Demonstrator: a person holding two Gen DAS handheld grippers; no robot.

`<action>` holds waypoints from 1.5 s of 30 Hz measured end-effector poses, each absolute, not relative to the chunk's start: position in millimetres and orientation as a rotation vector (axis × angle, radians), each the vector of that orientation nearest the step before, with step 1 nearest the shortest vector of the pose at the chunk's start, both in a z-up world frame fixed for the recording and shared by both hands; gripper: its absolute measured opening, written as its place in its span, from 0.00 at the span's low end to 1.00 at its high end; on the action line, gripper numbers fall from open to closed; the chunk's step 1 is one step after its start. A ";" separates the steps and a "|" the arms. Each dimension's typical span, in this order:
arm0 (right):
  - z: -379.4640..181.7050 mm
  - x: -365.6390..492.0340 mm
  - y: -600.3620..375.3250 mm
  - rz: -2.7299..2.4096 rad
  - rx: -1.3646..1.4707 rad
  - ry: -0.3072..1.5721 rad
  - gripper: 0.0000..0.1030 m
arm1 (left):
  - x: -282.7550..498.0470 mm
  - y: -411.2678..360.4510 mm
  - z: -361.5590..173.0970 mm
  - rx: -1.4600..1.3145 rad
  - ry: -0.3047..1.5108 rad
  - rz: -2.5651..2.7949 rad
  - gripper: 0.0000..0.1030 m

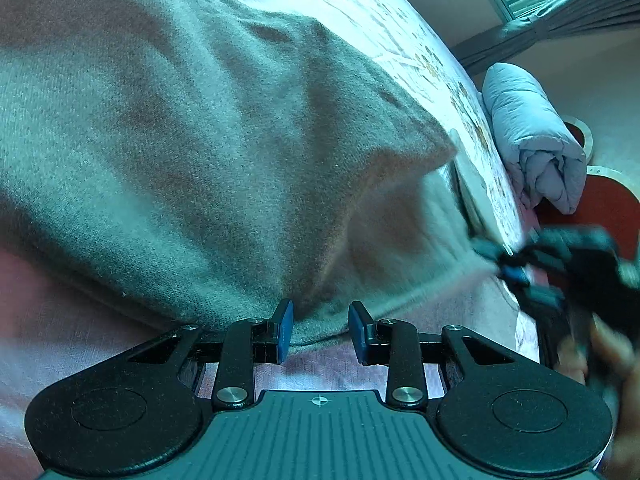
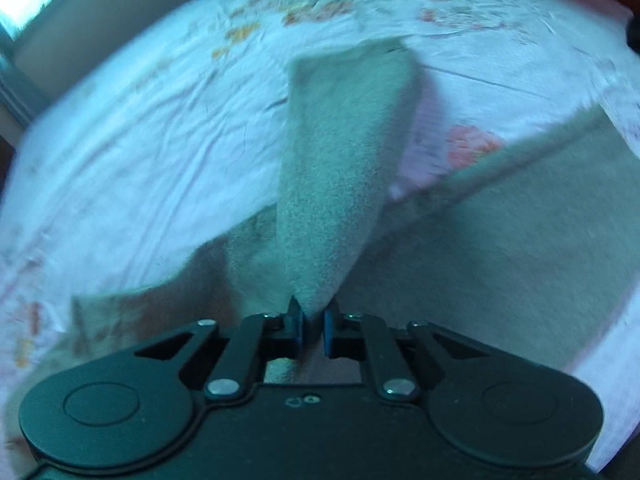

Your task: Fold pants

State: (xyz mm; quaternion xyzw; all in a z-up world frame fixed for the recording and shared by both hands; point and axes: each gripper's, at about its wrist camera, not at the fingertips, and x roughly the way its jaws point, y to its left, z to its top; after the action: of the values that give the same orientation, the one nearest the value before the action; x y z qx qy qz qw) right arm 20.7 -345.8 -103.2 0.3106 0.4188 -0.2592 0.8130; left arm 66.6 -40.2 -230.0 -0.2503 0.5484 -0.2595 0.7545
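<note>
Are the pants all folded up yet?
Not yet. The right gripper pinches a bunched part of the grey pants, lifting it; the rest lies rumpled on the bedsheet.

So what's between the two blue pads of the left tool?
A bunched edge of the grey pants sits between the left tool pads, seen in the left wrist view.

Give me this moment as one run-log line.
step: fold pants | left gripper: grey pants edge between pads | right gripper: shut on pants fold, lifted | surface: floral bedsheet

Fuzzy matt grey fleece pants [image 2: 340,184] on a smooth, creased, flower-printed cotton sheet [image 2: 140,128]
</note>
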 end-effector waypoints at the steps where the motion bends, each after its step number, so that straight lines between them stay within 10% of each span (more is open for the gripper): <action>1: -100.7 6.8 -347.3 -0.538 0.677 0.875 0.00 | 66.5 -40.7 -229.2 -0.544 1.197 -0.565 0.32; 20: -107.5 -56.3 -339.9 -0.516 0.436 0.874 0.22 | 61.2 -62.0 -212.8 -0.416 1.195 -0.508 0.32; 27: -87.8 -29.2 -335.0 -0.517 0.274 0.858 0.46 | 59.4 -71.9 -207.1 -0.344 1.172 -0.511 0.32; 32: -98.4 7.6 -329.6 -0.510 0.141 0.930 0.35 | 60.0 -68.0 -208.8 -0.362 1.175 -0.520 0.32; 36: -110.3 17.7 -340.2 -0.511 0.167 0.973 0.00 | 59.0 -64.1 -209.8 -0.366 1.175 -0.525 0.32; 45: -78.9 -46.3 -363.5 -0.516 0.330 0.813 0.00 | 57.9 -61.6 -208.6 -0.371 1.174 -0.518 0.32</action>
State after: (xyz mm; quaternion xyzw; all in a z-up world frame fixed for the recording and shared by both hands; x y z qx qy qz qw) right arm -46.3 -363.5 -78.9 0.1582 0.3894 -0.2469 0.8732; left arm 57.9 -61.6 -208.6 -0.1720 0.5442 -0.2404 0.7851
